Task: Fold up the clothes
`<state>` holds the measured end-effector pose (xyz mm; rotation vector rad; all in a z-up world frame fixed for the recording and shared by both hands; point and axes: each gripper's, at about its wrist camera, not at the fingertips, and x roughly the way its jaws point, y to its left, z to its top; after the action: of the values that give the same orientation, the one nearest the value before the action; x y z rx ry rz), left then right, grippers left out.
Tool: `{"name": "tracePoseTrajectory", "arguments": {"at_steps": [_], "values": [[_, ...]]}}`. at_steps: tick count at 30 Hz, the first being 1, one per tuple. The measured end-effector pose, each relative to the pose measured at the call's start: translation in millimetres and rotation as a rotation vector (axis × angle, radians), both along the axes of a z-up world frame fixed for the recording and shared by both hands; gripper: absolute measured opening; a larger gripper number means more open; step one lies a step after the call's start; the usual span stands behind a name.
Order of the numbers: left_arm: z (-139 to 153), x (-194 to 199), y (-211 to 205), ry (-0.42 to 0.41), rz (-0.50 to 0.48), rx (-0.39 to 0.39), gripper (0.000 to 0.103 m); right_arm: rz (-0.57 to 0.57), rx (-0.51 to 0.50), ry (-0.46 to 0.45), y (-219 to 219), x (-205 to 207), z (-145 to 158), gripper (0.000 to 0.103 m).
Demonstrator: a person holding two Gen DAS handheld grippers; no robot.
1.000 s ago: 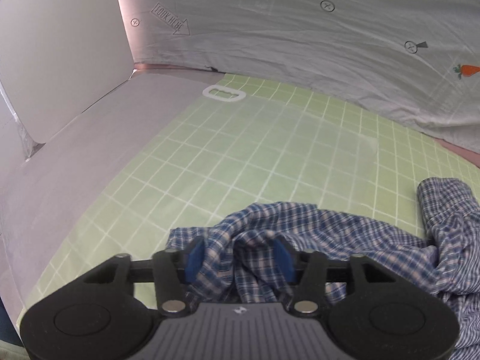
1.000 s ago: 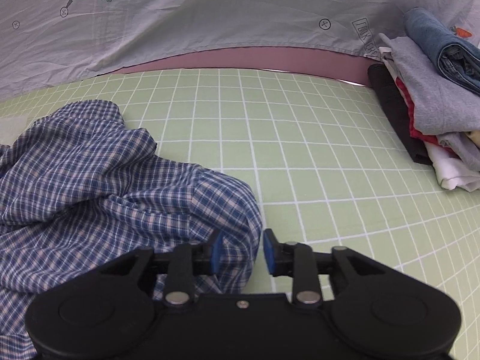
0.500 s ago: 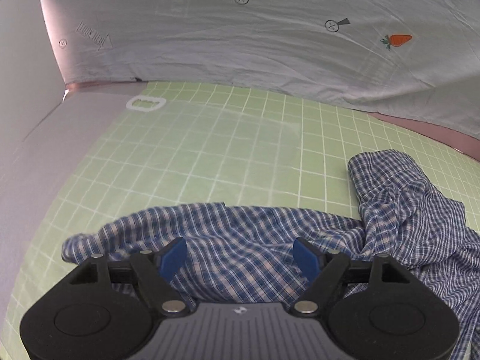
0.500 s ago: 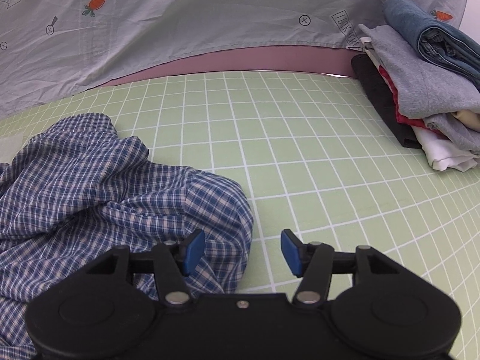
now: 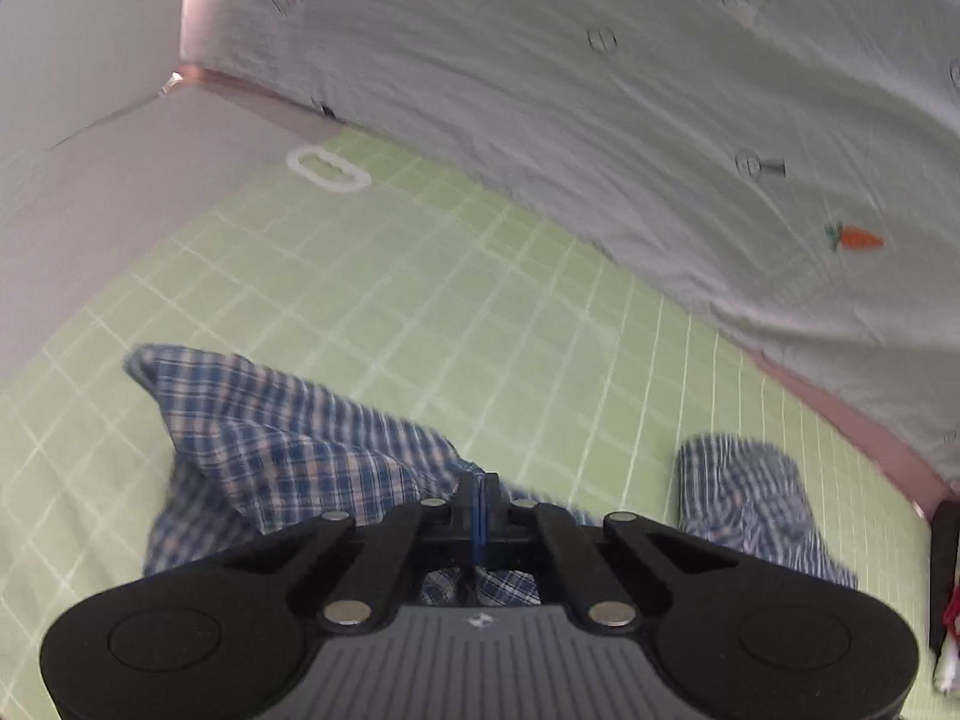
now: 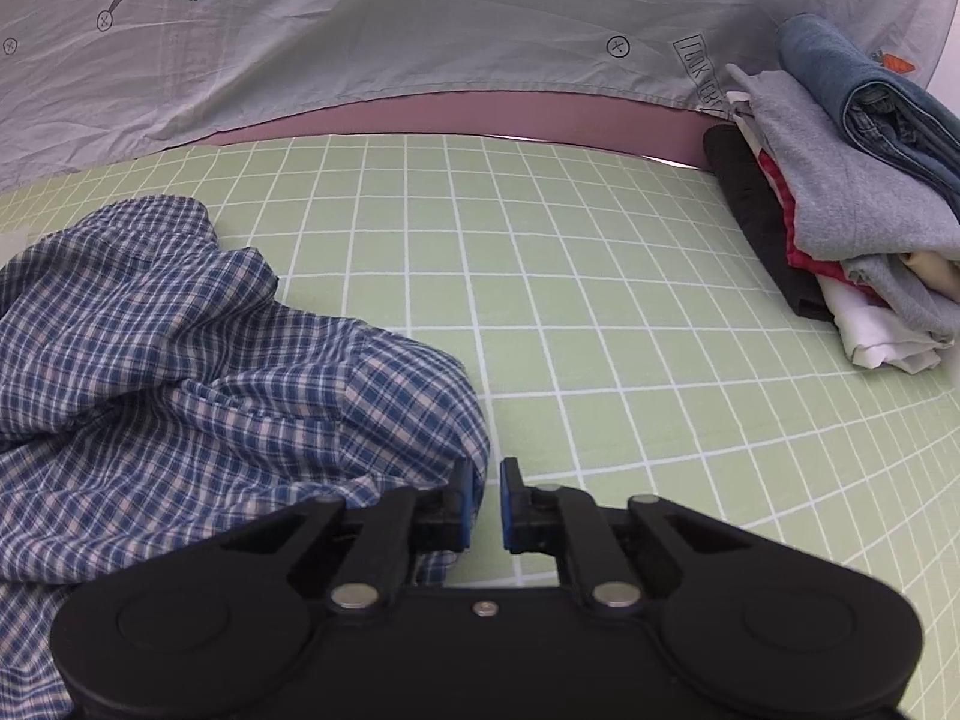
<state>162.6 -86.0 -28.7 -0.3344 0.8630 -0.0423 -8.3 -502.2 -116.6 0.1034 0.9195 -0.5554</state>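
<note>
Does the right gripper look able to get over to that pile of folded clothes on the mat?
Probably yes: between the right gripper and the pile of folded clothes lies only bare green mat.

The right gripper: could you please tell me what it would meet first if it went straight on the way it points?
Probably the green grid mat; the plaid shirt lies just left of that line.

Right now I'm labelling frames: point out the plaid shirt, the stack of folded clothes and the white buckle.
plaid shirt (image 6: 180,372), right wrist view, crumpled middle.
stack of folded clothes (image 6: 840,216), right wrist view, grey top.
white buckle (image 5: 327,170), left wrist view, its ring.
</note>
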Motion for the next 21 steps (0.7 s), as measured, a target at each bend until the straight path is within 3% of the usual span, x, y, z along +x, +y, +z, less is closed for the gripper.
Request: {"name": "tracePoseTrajectory", "arguments": {"at_steps": [4,6,7,8,9,10,12,14,17,21], "values": [[25,28,36,-0.130,0.232,0.074,0.000,0.006,0.013,-0.005,-3,-1,-1,0.009],[30,36,44,-0.132,0.275,0.126,0.001,0.011,0.017,-0.010,-2,0,-1,0.011],[32,40,47,-0.127,0.288,0.152,0.008,0.011,0.018,-0.014,-2,0,0,0.014],[31,40,45,-0.123,0.270,0.159,0.015,0.007,0.019,-0.020,-1,1,1,0.026],[29,38,41,-0.118,0.238,0.156,0.031,0.001,0.020,-0.027,0,3,2,0.041],[28,36,37,-0.114,0.206,0.154,0.043,-0.005,0.019,-0.038,0,5,4,0.046],[22,34,26,-0.100,0.139,0.158,0.053,-0.016,0.015,-0.063,-1,10,7,0.068],[12,33,6,-0.077,0.064,0.182,0.061,-0.014,0.008,-0.080,-1,18,11,0.084],[-1,35,-23,-0.032,-0.047,0.203,0.070,0.024,0.005,-0.091,-3,38,17,0.099],[-14,45,-54,0.014,-0.141,0.236,0.071,0.109,-0.017,-0.045,-10,73,22,0.100]]}}
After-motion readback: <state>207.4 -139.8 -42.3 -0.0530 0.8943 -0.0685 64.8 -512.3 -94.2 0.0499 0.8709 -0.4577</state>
